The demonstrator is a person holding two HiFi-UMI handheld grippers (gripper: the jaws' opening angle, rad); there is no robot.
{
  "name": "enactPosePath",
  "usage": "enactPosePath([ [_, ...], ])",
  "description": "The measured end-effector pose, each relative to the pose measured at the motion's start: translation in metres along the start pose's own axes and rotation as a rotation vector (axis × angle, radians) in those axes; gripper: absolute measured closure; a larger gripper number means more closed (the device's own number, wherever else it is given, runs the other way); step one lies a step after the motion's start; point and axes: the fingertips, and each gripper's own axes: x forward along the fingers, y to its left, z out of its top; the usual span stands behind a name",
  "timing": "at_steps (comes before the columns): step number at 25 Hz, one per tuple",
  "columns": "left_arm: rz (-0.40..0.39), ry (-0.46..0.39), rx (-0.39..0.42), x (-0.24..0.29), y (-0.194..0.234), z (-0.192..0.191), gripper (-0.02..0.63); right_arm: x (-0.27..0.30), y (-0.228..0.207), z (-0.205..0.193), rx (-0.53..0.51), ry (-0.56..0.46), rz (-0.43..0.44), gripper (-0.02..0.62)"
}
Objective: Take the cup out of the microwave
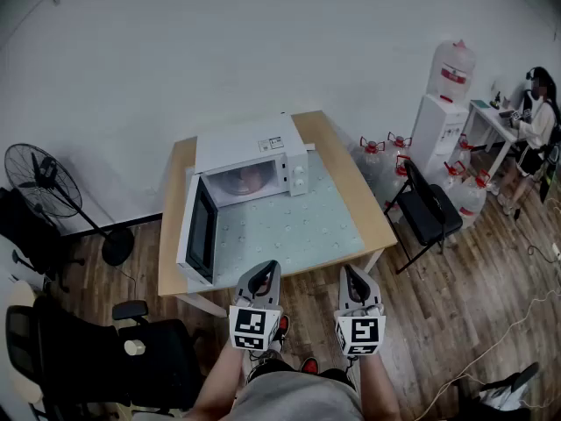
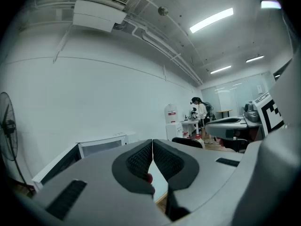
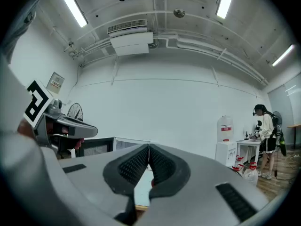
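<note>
The white microwave stands at the back left of the wooden table, its door swung wide open to the left. Inside the cavity a pinkish cup shows dimly. My left gripper and right gripper hover side by side just short of the table's near edge, well away from the microwave. Both are shut with nothing held. In the left gripper view the left gripper has its pads pressed together, the microwave beyond them. The right gripper also shows closed pads.
A black floor fan and a black office chair stand left of the table. To the right are a black chair, a water dispenser with several bottles on the floor, and a person at a desk.
</note>
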Motion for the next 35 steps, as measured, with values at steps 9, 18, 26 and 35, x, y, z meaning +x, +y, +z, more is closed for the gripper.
enactPosePath([
  [9, 0.02, 0.003, -0.016, 0.01, -0.001, -0.004, 0.582, 0.007, -0.008, -0.003, 0.018, -0.006, 0.022, 0.575],
  [18, 0.069, 0.03, -0.025, 0.028, 0.029, -0.013, 0.583, 0.049, -0.002, -0.011, 0.019, 0.012, 0.074, 0.575],
  [26, 0.127, 0.064, -0.049, 0.059, 0.083, -0.026, 0.583, 0.117, 0.017, -0.018, 0.022, 0.028, 0.14, 0.575],
  [35, 0.156, 0.096, -0.078, 0.107, 0.143, -0.036, 0.583, 0.199, 0.033, -0.023, 0.035, 0.049, 0.178, 0.575],
])
